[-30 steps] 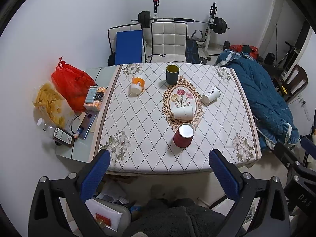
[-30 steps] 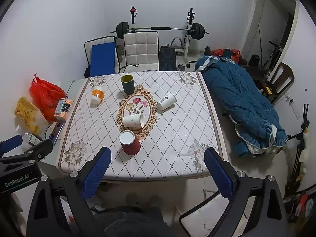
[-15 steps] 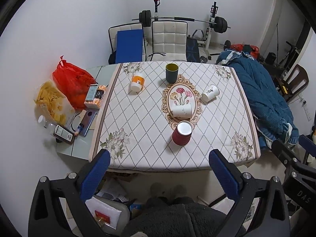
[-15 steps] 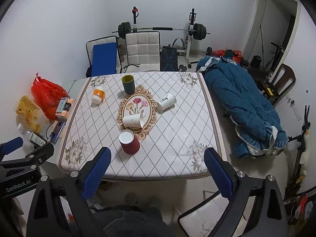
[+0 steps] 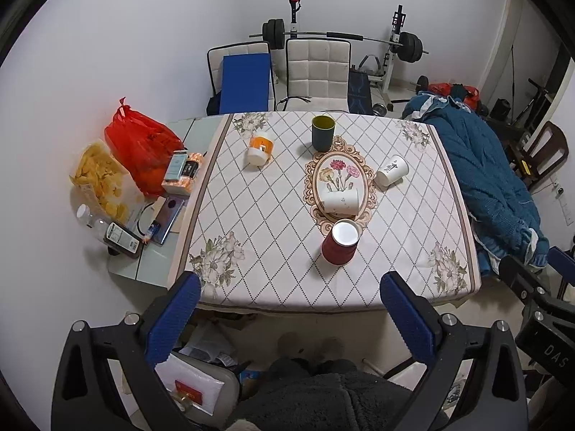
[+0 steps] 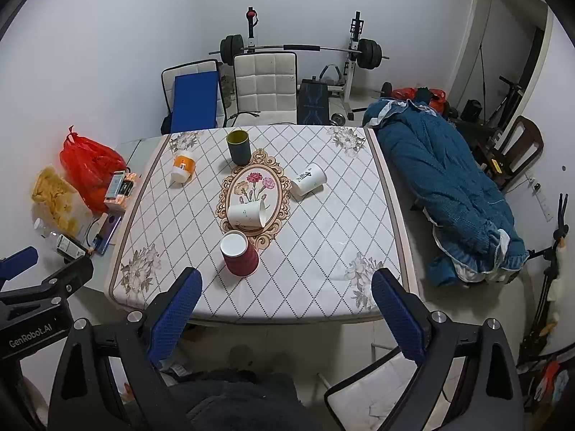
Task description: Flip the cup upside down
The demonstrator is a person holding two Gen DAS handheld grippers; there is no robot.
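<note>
Grippers both idle off the near table edge, nothing between the fingers. Left gripper (image 5: 289,318) spread wide, blue pads (image 5: 172,318) empty. Right gripper (image 6: 285,314) also spread wide, empty, held beside the left one.

Table (image 5: 273,287) carries five cups on a diamond-pattern cloth. Red cup (image 5: 339,242) sits nearest, bottom-up, white base on top, at 6 o'clock of the floral oval medallion (image 5: 339,179), just beside its rim. White paper cup (image 5: 340,201) lies on its side on the medallion's 6 o'clock end, close to the red cup. Second white cup with black lettering (image 5: 391,170) lies on its side at 3 o'clock of the medallion. Dark green cup (image 5: 322,133) stands upright, mouth up, at 12 o'clock. Orange-and-white cup (image 5: 259,149) sits bottom-up at 10 o'clock, well apart from the rest.

Red plastic bag (image 5: 142,147) and assorted clutter sit on the bare tabletop at 9 o'clock of the cloth.
</note>
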